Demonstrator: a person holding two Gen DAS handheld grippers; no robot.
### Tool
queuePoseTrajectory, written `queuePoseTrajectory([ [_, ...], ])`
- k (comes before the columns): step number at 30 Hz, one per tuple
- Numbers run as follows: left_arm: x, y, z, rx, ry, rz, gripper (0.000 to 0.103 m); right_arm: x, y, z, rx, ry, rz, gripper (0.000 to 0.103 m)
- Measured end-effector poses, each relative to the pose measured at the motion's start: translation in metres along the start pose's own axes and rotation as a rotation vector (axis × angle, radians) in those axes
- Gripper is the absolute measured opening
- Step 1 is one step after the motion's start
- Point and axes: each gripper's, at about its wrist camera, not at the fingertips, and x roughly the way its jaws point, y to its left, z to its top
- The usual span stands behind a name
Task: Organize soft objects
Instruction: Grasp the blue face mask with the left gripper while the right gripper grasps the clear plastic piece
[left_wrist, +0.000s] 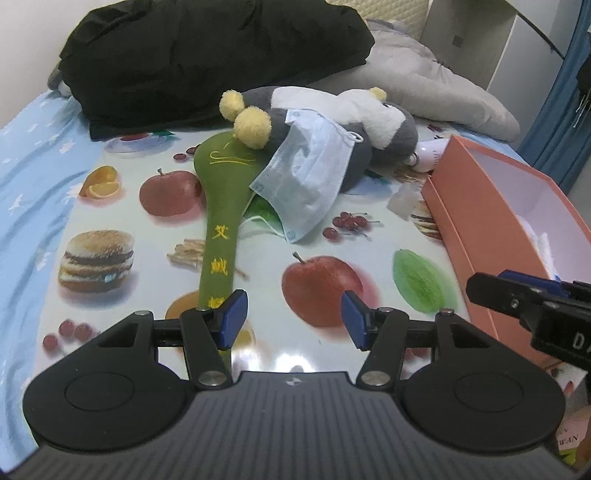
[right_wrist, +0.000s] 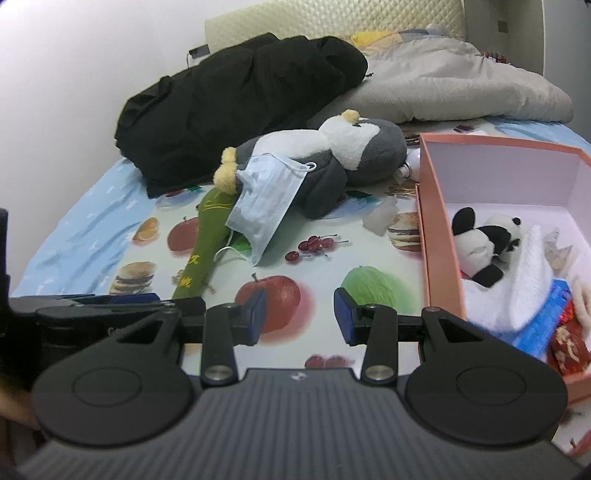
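Note:
A grey and white plush penguin (left_wrist: 332, 110) (right_wrist: 354, 144) with yellow feet lies on a fruit-print mat (left_wrist: 258, 221) (right_wrist: 314, 266). A blue face mask (left_wrist: 306, 177) (right_wrist: 264, 199) drapes against it, over a long green fabric hammer (left_wrist: 221, 221) (right_wrist: 207, 232) with yellow writing. An orange box (left_wrist: 480, 221) (right_wrist: 428, 236) at the right holds a small panda plush (right_wrist: 484, 243), a white knit item (right_wrist: 528, 280) and other soft things. My left gripper (left_wrist: 293, 319) hangs open above the mat, near the hammer's handle end. My right gripper (right_wrist: 299, 319) is open too, beside the box, with nothing between its pads.
A black jacket (left_wrist: 207, 55) (right_wrist: 236, 96) and a grey quilt (left_wrist: 436, 85) (right_wrist: 461, 85) are piled at the back of the bed. The blue sheet (left_wrist: 29, 184) shows left of the mat. A white bottle (left_wrist: 430, 153) and a crumpled clear wrapper (right_wrist: 380, 216) lie near the box.

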Motion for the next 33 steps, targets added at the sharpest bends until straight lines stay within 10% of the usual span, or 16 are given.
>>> queuePoseTrajectory([
  [33, 0.163, 0.009, 0.081, 0.006, -0.034, -0.127, 0.062, 0.196, -0.06, 0.049, 0.15, 0.007, -0.333, 0.043],
])
